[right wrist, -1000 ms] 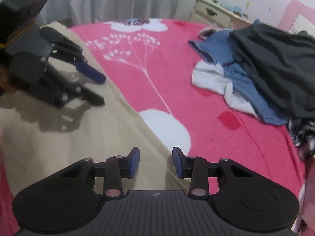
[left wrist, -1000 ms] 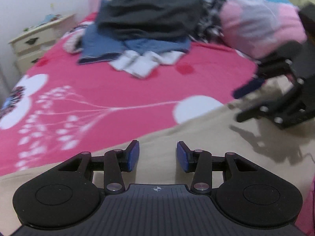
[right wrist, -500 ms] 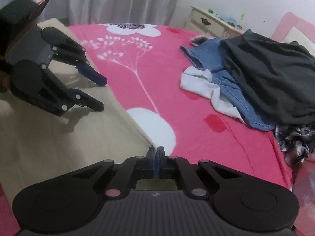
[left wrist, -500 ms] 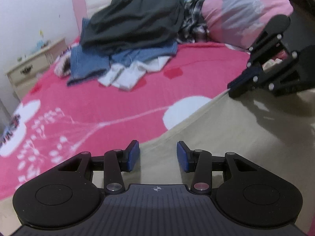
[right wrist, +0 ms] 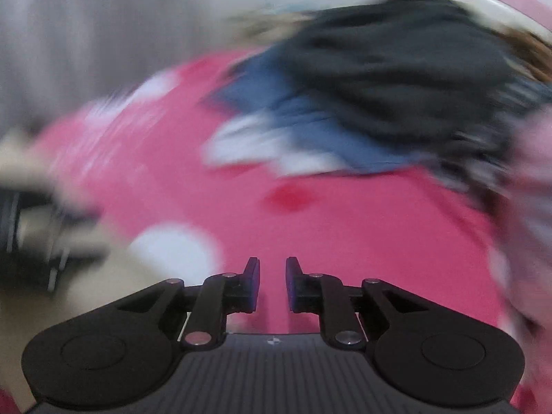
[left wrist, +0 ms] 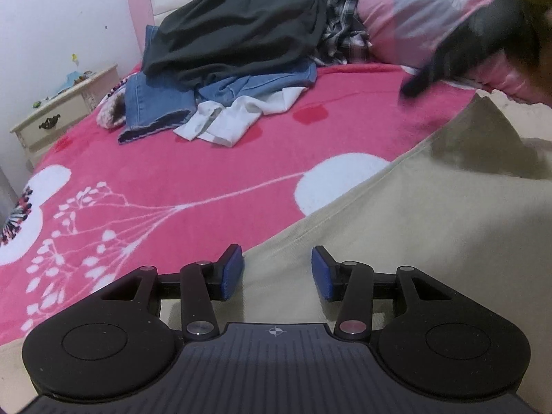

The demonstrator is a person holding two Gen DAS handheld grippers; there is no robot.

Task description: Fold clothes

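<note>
A beige garment (left wrist: 414, 241) lies spread on the pink flowered bedspread (left wrist: 172, 172). My left gripper (left wrist: 277, 272) hovers over its near edge, its jaws opening with nothing between them. In the left wrist view my right gripper (left wrist: 483, 34) is a dark blur at the upper right, above the garment's far corner. The right wrist view is smeared by motion. There my right gripper (right wrist: 272, 284) is over pink bedspread (right wrist: 345, 241), its jaws opening from a narrow gap and empty. The beige garment (right wrist: 96, 276) shows at the lower left of that view.
A heap of clothes sits near the pink headboard (left wrist: 138, 17): a dark grey garment (left wrist: 241, 24), blue jeans (left wrist: 155, 103), a white piece (left wrist: 234, 117) and a plaid shirt (left wrist: 341, 31). A pink pillow (left wrist: 407, 10) lies at the right. A cream nightstand (left wrist: 58, 114) stands left of the bed.
My right gripper shut at the beige garment's edge, then parted again and swung fast toward the clothes heap, rolling as it went. My left gripper stayed over the garment and rolled slightly.
</note>
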